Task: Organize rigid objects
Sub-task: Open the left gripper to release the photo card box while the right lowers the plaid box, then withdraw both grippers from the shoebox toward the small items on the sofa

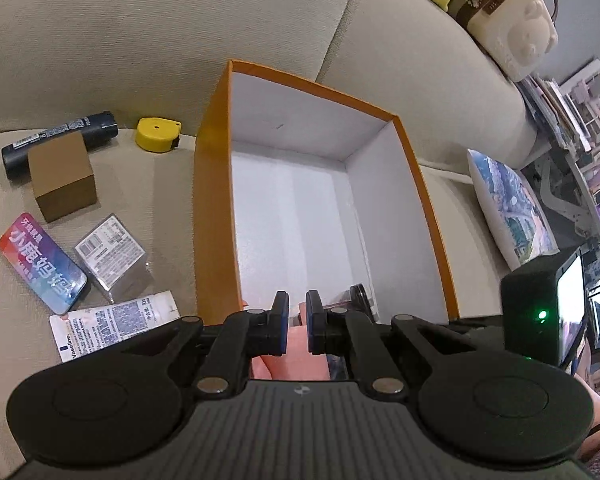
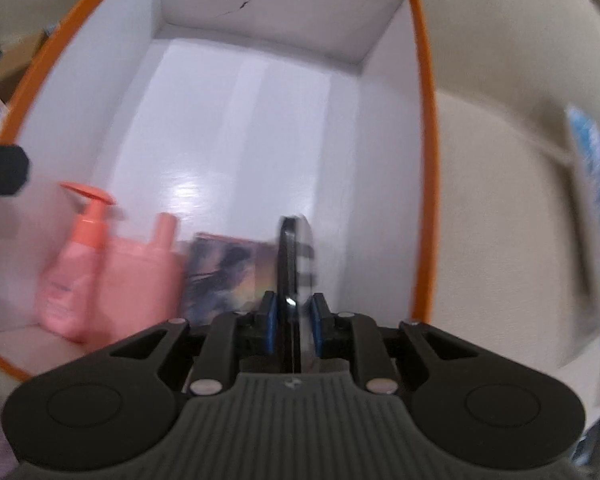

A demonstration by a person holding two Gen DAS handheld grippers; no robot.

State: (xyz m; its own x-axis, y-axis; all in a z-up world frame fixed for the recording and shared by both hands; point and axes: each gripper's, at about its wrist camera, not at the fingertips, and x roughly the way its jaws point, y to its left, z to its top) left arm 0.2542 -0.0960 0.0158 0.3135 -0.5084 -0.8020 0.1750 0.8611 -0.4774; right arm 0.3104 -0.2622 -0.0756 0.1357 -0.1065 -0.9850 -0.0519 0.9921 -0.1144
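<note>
An orange box (image 1: 212,184) with a white inside stands on a beige sofa. My left gripper (image 1: 296,304) hangs over its near end, shut with nothing between its pads; a pink bottle (image 1: 288,356) shows below it. My right gripper (image 2: 295,300) points down into the orange box (image 2: 424,120), shut on a thin flat black object (image 2: 290,248) held on edge. Against the near wall stand a pink pump bottle (image 2: 80,264), a second pink bottle (image 2: 148,272) and a small picture box (image 2: 228,272), all blurred.
On the seat left of the box lie a black tube (image 1: 56,136), a yellow tape measure (image 1: 158,134), a brown carton (image 1: 62,178), a colourful tin (image 1: 42,258), a clear case (image 1: 112,256) and a Vaseline tube (image 1: 112,320). A printed cushion (image 1: 512,208) lies right.
</note>
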